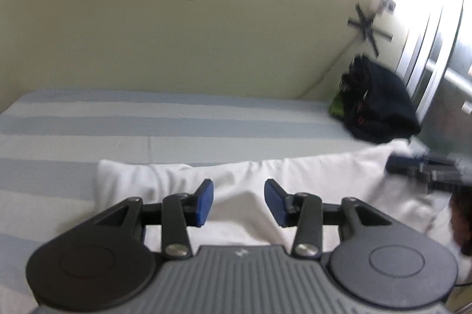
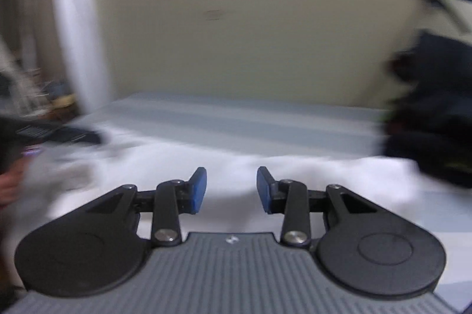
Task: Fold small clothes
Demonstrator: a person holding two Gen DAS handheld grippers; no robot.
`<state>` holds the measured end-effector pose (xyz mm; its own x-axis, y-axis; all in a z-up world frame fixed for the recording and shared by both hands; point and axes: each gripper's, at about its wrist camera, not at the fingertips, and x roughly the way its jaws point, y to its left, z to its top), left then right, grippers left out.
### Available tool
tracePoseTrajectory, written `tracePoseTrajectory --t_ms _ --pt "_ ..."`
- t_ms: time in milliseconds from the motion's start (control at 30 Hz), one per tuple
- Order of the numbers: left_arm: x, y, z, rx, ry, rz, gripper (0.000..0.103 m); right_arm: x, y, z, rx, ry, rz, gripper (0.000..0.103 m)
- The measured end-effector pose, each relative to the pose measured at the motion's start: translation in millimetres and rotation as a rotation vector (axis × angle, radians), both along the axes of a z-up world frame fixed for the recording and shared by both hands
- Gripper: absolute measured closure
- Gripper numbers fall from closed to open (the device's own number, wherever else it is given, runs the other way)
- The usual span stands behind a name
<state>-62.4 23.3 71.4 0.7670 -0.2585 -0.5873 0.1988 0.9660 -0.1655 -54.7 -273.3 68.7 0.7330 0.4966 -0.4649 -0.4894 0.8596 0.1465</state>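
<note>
A white garment (image 1: pixel 265 175) lies spread across the striped bed (image 1: pixel 147 119). Over its near edge the left gripper (image 1: pixel 239 202) has its blue pads apart, gripping nothing. Further right the right gripper (image 2: pixel 231 187) is likewise parted and empty, above the same cloth. A pile of dark clothes (image 1: pixel 380 107) sits in the far right corner.

Cream wall (image 1: pixel 147 33), seemingly striped bed (image 1: pixel 88 119)

Striped bed (image 1: pixel 88 122): white garment (image 1: pixel 236 175) spread, dark clothes pile (image 1: pixel 380 107) beyond.
</note>
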Motion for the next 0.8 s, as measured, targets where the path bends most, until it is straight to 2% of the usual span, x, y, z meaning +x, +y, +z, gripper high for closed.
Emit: tracePoseTrajectory --t_ms 67,100,133,167,200,233,267,300,400,467,533,600,667,733,800 --pt "19.4 -8.1 -13.0 0.043 0.029 0.008 0.064 15.3 -12.5 -11.1 -0.092 0.016 -0.149 0.065" --pt "28.9 -10.0 -20.7 0.073 0.047 0.019 0.064 23.0 -25.2 -19.3 -0.090 0.053 -0.199 0.065" --pt "38.8 -11.2 -30.3 0.112 0.068 0.037 0.063 29.0 -40.6 -29.8 -0.056 0.097 -0.227 0.075" --pt "46.2 -12.2 -39.2 0.135 0.076 0.036 0.063 31.2 -53.9 -39.6 -0.003 0.128 -0.240 0.080" --pt "47.1 -13.9 -42.7 0.155 0.045 0.031 0.063 29.7 -69.0 -45.5 0.098 0.148 -0.240 0.080" --pt "48.0 -16.8 -44.6 0.184 0.031 0.030 0.063 26.8 -80.2 -48.2 0.159 0.161 -0.258 0.086" --pt "48.8 -18.8 -44.4 0.195 0.033 0.035 0.063 23.3 -84.6 -49.8 0.160 0.157 -0.289 0.093" --pt "49.9 -20.6 -43.6 0.205 0.040 0.040 0.063 19.7 -86.0 -51.6 0.138 0.147 -0.311 0.092" --pt "49.9 -20.3 -39.9 0.203 0.055 0.041 0.063 8.8 -106.6 -52.3 0.251 0.184 -0.302 0.083" --pt "44.8 -15.7 -32.4 0.164 0.069 0.060 0.060 -6.8 -123.4 -47.4 0.322 0.171 -0.321 0.055" --pt "33.6 -12.8 -24.8 0.114 0.060 0.067 0.060 -25.5 -142.5 -40.9 0.376 0.156 -0.353 0.040" --pt "19.2 -13.4 -13.9 0.052 0.023 0.054 0.059 -32.6 -148.6 -29.6 0.421 0.181 -0.353 0.039" --pt "8.6 -21.7 -3.3 -0.010 -0.003 0.012 0.054 -39.5 -154.3 -32.9 0.446 0.232 -0.345 0.037" --pt "3.9 -35.2 3.4 -0.065 -0.009 -0.054 0.054 -41.8 -153.3 -38.5 0.445 0.299 -0.335 0.037" --pt "4.2 -51.5 5.3 -0.113 0.006 -0.129 0.058 -42.0 -145.5 -42.9 0.432 0.343 -0.312 0.037"
